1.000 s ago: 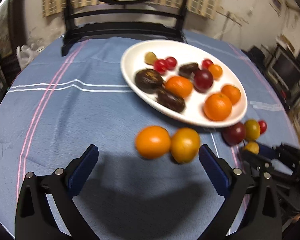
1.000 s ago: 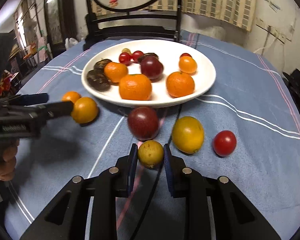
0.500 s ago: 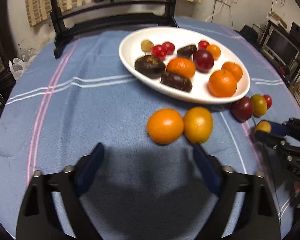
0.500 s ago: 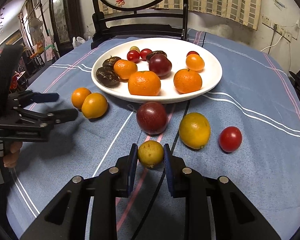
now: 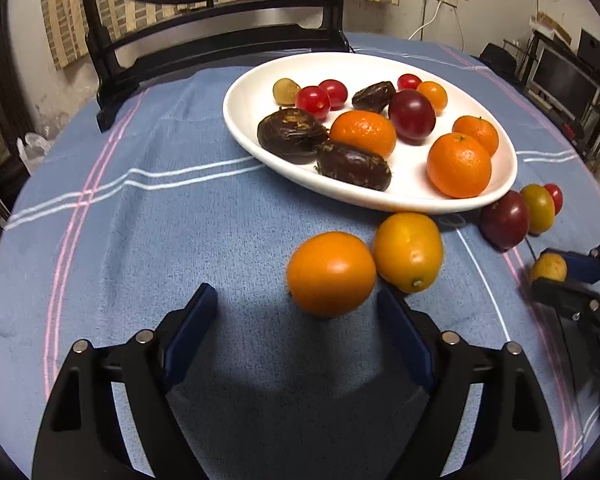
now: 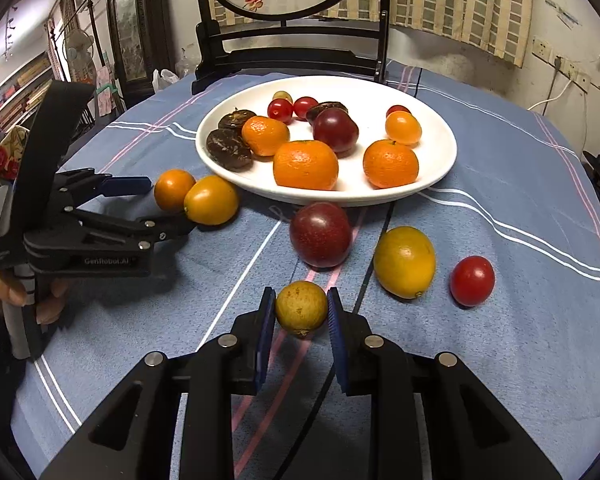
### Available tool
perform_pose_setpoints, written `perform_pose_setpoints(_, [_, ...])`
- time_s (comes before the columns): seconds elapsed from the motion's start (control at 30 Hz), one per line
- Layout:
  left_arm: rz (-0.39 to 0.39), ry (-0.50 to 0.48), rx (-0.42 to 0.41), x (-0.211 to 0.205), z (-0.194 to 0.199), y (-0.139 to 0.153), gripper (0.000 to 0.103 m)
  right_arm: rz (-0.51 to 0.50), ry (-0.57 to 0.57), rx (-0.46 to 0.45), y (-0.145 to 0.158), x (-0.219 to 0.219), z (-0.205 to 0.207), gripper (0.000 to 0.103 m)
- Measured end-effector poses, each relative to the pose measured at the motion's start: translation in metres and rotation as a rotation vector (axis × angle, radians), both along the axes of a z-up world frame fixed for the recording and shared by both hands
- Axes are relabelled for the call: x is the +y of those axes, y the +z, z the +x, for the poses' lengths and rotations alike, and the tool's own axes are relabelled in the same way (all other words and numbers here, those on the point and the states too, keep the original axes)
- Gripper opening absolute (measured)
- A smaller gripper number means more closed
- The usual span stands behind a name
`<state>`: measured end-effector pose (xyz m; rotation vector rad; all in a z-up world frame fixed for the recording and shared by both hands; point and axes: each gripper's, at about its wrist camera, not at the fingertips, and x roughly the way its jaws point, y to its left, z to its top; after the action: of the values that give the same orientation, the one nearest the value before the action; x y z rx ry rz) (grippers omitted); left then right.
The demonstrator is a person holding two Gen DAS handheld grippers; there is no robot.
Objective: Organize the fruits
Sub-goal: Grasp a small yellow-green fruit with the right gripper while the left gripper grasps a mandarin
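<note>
1. Left wrist view: the left gripper [image 5: 296,316] has its blue-padded jaws spread wide and holds nothing.
2. A round orange fruit [image 5: 331,274] sits on the blue striped tablecloth [image 5: 140,220] just ahead of the left gripper, between the lines of its two fingers but nearer the right-hand one; I cannot tell whether that pad touches it.
3. An oval yellow-orange fruit [image 5: 408,252] lies pressed against the round orange fruit, just beyond the tip of the right-hand finger.
4. Further ahead stands the white oval plate [image 5: 244,116], with tangerines, cherry tomatoes, a dark red plum and dark brown wrinkled fruits on it.
5. Right wrist view: the right gripper [image 6: 301,310] has its jaws drawn in close on a small yellow-brown speckled fruit [image 6: 301,307], one pad on each side; the fruit sits at the fingertips, low over the tablecloth, and I cannot tell whether it is lifted.
6. Just ahead of the right gripper lies a dark red round fruit [image 6: 320,234], near the plate's rim.
7. Ahead and to its right lie a yellow-green oval fruit [image 6: 404,262] and, further right, a red cherry tomato [image 6: 472,280].
8. A dark wooden chair [image 6: 292,52] stands behind the plate.
</note>
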<state>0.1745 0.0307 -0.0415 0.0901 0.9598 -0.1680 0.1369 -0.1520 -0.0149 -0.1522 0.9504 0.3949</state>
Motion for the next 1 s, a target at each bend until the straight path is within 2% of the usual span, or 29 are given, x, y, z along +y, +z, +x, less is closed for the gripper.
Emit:
perform_pose_setpoints(0.03, [0.002, -0.006, -0.002, 0.0, 0.0, 0.0, 0.081, -0.002, 0.001, 0.0, 0.0, 0.001, 0.0, 0.026])
perform_pose_setpoints(0.1, [-0.006, -0.042, -0.004, -0.004, -0.003, 0.002, 0.068, -0.003, 0.003, 0.001, -0.001, 0.0, 0.0, 0.026])
perform_pose_setpoints(0.17, [-0.006, -0.07, -0.012, -0.008, -0.007, 0.004, 0.037, -0.003, 0.001, 0.0, -0.001, 0.001, 0.0, 0.026])
perform_pose_setpoints(0.4, [-0.042, -0.074, -0.022, -0.001, -0.004, 0.004, 0.04, -0.002, 0.004, 0.001, -0.002, 0.001, 0.0, 0.026])
perform_pose_setpoints(0.53, [-0.04, -0.03, -0.037, 0.007, 0.002, 0.002, 0.059, 0.001, 0.011, -0.001, -0.001, 0.001, -0.001, 0.026])
perform_pose_setpoints(0.8, [-0.103, 0.044, -0.039, 0.012, 0.012, 0.003, 0.056, -0.006, 0.019, 0.008, -0.004, 0.004, 0.0, 0.026])
perform_pose_setpoints(0.83, [-0.099, 0.043, -0.04, 0.012, 0.013, 0.003, 0.052, -0.006, 0.02, 0.011, -0.005, 0.004, 0.0, 0.026])
perform_pose_setpoints(0.87, [-0.101, 0.038, -0.042, 0.011, 0.014, 0.003, 0.041, -0.005, 0.021, 0.016, -0.006, 0.004, 0.001, 0.026])
perform_pose_setpoints(0.9, [-0.115, 0.03, -0.042, 0.011, 0.017, 0.004, 0.037, -0.003, 0.022, 0.022, -0.007, 0.005, 0.001, 0.026])
perform_pose_setpoints(1.0, [-0.147, 0.043, -0.042, 0.015, 0.021, 0.003, 0.037, -0.006, 0.021, 0.022, -0.007, 0.005, 0.001, 0.026])
